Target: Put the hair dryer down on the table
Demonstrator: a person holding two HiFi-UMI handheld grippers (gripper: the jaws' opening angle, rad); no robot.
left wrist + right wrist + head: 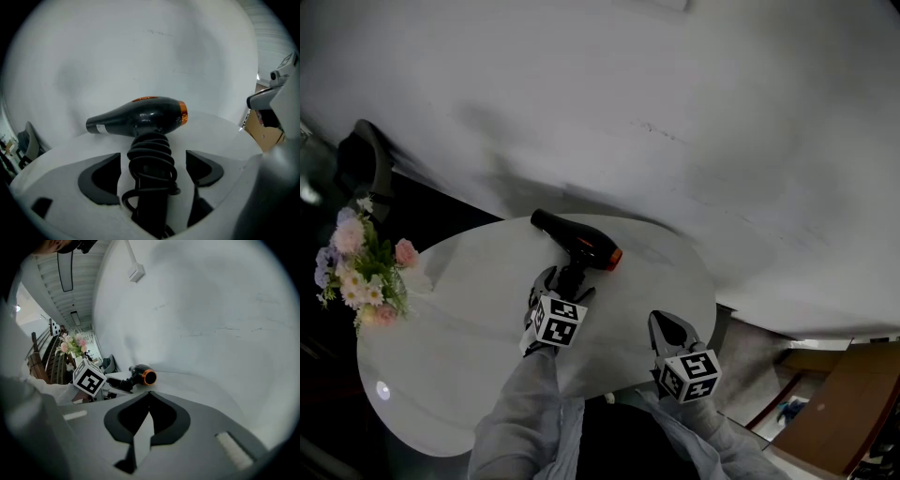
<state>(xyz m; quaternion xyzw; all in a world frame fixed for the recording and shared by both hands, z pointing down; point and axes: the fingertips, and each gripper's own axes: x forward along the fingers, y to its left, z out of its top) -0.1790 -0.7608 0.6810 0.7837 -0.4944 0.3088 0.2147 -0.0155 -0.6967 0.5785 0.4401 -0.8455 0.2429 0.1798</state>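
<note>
A black hair dryer [581, 244] with an orange nozzle ring lies on its side on the white oval table [459, 356], its cord wound round the handle. My left gripper [565, 278] straddles that handle: in the left gripper view the wrapped handle [150, 159] runs between the two dark pads [101, 180] with a gap on each side, so the gripper [152, 164] is open. My right gripper [670, 328] hovers over the table's near right edge, shut and empty, with its tips meeting [149, 394]. It sees the dryer [140, 375] ahead and to the left.
A bunch of pink and white flowers [361, 267] stands at the table's left edge. A dark chair [361, 164] sits beyond it by the white wall. To the right the table ends, with floor and a wooden panel [844, 394] below.
</note>
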